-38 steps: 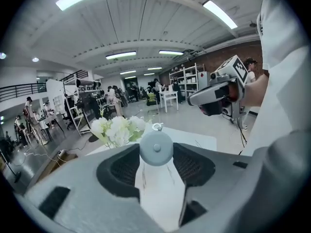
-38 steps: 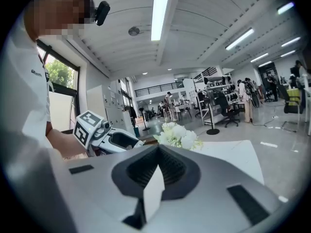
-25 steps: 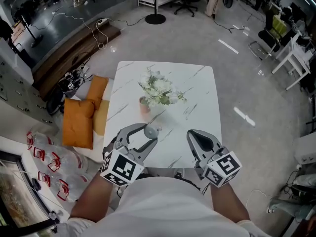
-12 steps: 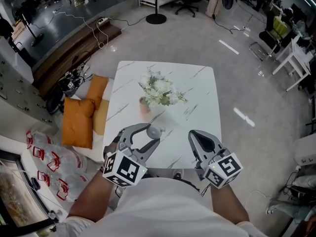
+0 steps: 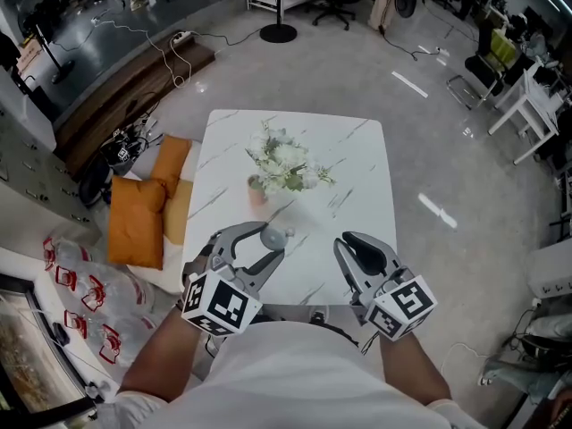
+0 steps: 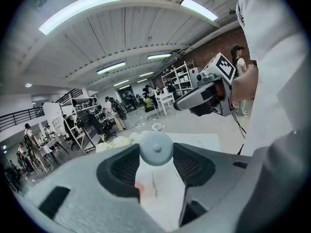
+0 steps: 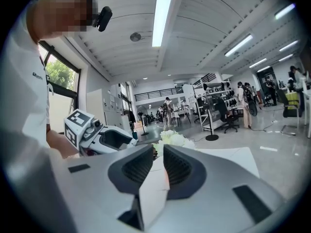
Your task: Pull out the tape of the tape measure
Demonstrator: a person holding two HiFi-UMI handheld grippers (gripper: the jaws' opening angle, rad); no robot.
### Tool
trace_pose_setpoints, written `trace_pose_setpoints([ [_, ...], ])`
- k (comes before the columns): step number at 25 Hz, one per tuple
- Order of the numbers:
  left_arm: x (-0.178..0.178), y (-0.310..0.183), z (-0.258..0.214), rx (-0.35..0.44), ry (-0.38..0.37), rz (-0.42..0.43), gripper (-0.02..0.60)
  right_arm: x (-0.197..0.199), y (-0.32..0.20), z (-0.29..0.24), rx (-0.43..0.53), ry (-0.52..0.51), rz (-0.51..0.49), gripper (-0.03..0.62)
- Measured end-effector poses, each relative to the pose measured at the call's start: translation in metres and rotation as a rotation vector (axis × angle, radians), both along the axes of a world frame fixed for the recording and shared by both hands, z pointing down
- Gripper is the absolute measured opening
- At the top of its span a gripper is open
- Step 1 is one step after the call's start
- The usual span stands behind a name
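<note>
A small round grey tape measure (image 5: 275,236) sits pinched between the jaws of my left gripper (image 5: 271,239), held just above the near part of the white marble table (image 5: 357,159). In the left gripper view the tape measure (image 6: 156,148) shows as a disc with a centre button, clamped at the tips of the left gripper (image 6: 156,155). No tape shows outside the case. My right gripper (image 5: 347,242) hovers to its right, apart from it, jaws together with nothing in them. Across the left gripper view, the right gripper (image 6: 204,93) appears at the upper right.
A bunch of white flowers (image 5: 284,164) in a pink vase (image 5: 256,189) stands mid-table, just beyond the left gripper. Orange cushions (image 5: 138,213) lie on a seat left of the table. Chairs, a lamp stand (image 5: 278,32) and cables are on the floor further off.
</note>
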State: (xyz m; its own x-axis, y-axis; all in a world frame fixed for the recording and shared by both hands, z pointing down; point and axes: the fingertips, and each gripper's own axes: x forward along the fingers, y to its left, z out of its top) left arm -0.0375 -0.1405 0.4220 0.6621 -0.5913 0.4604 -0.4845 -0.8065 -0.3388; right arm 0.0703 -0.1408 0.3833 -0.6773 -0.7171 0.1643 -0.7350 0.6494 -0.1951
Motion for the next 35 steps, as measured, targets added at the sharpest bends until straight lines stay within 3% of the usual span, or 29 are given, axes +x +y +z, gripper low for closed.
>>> trace_pose_setpoints([
  [6,0.005,-0.002,0.000,0.004,-0.002,0.010,0.222,-0.005,-0.001,-0.003,-0.006,-0.009,-0.016,0.069],
  [18,0.042,0.016,-0.003,0.042,-0.008,0.141,0.222,-0.051,0.010,-0.004,-0.106,-0.145,-0.160,0.078],
  [24,0.037,0.017,0.000,0.053,-0.024,0.136,0.222,-0.057,0.011,-0.001,-0.104,-0.132,-0.163,0.029],
  [35,0.029,0.010,-0.006,0.073,-0.023,0.114,0.222,-0.052,0.006,-0.006,-0.100,-0.166,-0.151,0.025],
])
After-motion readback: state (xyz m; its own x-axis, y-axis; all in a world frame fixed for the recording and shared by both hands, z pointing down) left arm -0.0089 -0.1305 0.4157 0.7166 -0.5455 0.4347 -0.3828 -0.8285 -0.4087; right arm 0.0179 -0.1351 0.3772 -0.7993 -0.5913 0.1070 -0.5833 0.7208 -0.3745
